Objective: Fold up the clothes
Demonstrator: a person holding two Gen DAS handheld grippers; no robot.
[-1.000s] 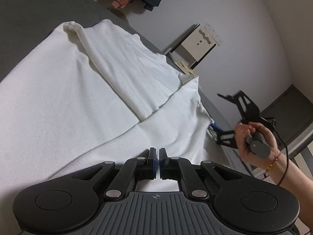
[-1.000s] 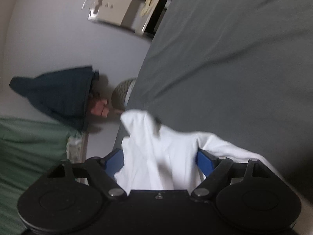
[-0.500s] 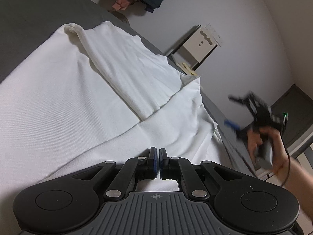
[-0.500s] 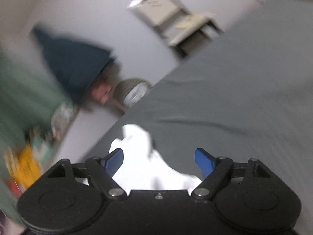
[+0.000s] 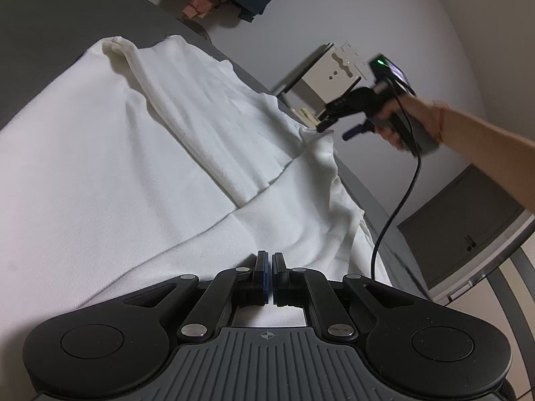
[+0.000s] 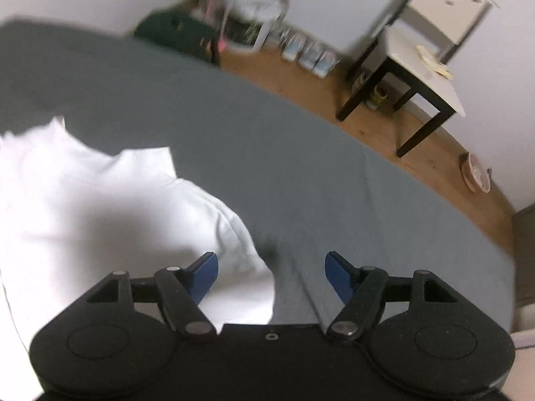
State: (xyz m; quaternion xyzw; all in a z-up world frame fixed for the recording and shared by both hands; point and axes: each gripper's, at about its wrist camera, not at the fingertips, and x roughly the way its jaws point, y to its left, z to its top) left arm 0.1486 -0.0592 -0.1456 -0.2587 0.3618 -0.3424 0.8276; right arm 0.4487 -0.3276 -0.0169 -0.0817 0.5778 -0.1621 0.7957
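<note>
Nearest, the left gripper [image 5: 270, 279] sits with jaws pressed together, nothing visibly between them, low over the white knit garment [image 5: 140, 173] spread on the grey bed cover [image 6: 301, 153]. Beyond, the right gripper [image 6: 271, 275] (blue pads) hangs above the garment's edge, jaws spread, just been closing, gripping nothing. A white side table [image 6: 424, 77] stands farthest.

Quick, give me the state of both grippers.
Left gripper: shut over the white garment; whether it pinches cloth can't be told.
Right gripper: open, empty, jaws just been closing.
</note>
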